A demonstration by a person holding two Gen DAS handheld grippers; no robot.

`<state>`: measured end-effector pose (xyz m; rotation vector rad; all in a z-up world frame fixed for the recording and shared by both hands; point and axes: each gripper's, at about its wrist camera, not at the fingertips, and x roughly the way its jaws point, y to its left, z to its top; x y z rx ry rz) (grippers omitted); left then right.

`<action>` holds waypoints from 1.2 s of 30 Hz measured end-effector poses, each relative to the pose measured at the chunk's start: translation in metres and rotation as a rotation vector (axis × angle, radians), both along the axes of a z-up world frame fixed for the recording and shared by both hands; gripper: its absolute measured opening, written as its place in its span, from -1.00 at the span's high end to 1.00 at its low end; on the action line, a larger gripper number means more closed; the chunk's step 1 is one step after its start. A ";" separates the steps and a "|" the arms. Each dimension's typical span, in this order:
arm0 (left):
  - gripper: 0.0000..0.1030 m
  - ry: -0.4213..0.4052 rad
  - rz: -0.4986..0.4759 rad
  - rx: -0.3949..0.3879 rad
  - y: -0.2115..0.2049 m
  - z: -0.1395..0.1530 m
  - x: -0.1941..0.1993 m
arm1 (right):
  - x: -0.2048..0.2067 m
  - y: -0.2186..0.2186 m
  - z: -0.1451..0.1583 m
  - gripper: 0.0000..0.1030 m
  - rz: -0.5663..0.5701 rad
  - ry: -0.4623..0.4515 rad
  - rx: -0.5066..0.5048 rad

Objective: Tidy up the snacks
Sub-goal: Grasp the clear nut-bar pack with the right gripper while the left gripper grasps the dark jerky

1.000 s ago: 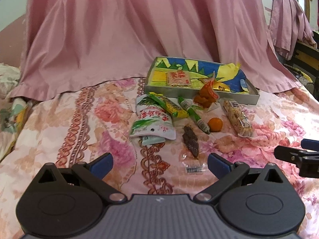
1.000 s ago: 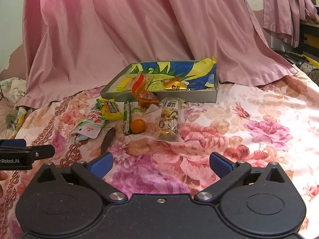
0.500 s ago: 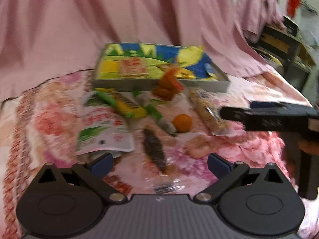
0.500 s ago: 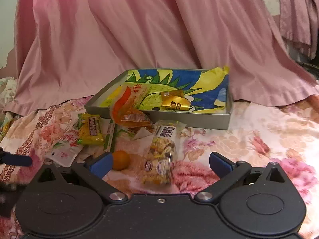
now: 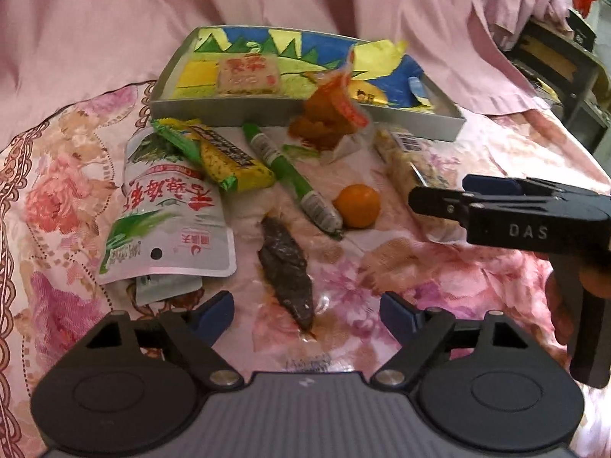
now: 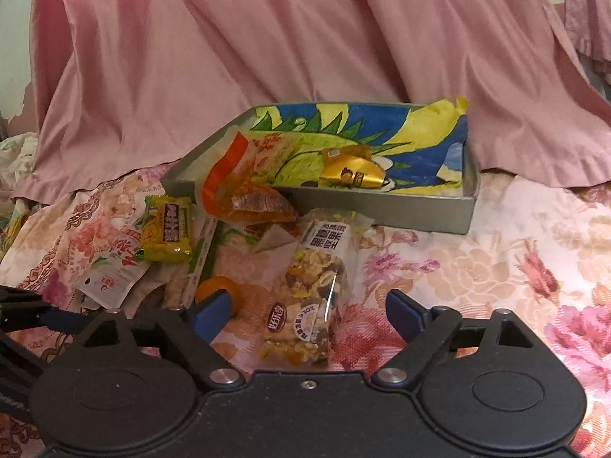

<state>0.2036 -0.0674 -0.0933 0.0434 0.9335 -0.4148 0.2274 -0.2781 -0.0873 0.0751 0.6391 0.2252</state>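
Observation:
Snacks lie on a floral bedspread before a grey tray [image 5: 229, 108] with a colourful lining; it also shows in the right wrist view [image 6: 382, 210]. My left gripper [image 5: 307, 311] is open, straddling a dark snack in clear wrap [image 5: 286, 263]. Beyond it lie a white pouch [image 5: 168, 221], a yellow bar [image 5: 225, 156], a green stick [image 5: 290, 179], an orange sweet [image 5: 358, 206] and an orange bag [image 5: 328, 114]. My right gripper [image 6: 309, 315] is open around a clear bag of mixed nuts [image 6: 309, 297]. A gold packet [image 6: 351, 175] and a pale pink packet [image 5: 246, 74] lie in the tray.
Pink curtain cloth [image 6: 267, 57] hangs behind the tray. Dark furniture [image 5: 565, 65] stands at the far right. My right gripper's body [image 5: 515, 217] reaches in from the right in the left wrist view, over the nut bag [image 5: 412, 168].
Both grippers have moved forward and down toward the snacks. The left now straddles the dark snack; the right now straddles the nut bag. Both stay open.

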 end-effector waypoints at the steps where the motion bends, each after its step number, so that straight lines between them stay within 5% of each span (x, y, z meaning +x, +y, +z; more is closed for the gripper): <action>1: -0.64 0.004 0.005 0.004 0.000 -0.001 0.002 | 0.001 0.000 -0.001 -0.65 0.003 0.003 0.001; 10: -0.40 0.034 0.070 0.016 0.000 -0.007 0.024 | 0.009 0.002 -0.011 -0.57 0.015 0.035 0.008; 17: 0.06 0.037 0.110 0.041 -0.005 -0.006 0.024 | 0.010 0.010 -0.015 -0.36 0.016 0.021 -0.028; 21: 0.06 0.047 0.119 0.039 -0.006 -0.004 0.020 | 0.008 0.013 -0.016 -0.05 0.010 0.016 -0.050; 27: 0.05 0.063 0.123 0.032 -0.006 -0.006 0.029 | 0.011 0.017 -0.018 -0.11 0.013 0.018 -0.065; 36: 0.11 0.072 0.128 -0.005 -0.005 -0.001 0.013 | -0.002 0.015 -0.014 0.24 -0.023 0.009 -0.077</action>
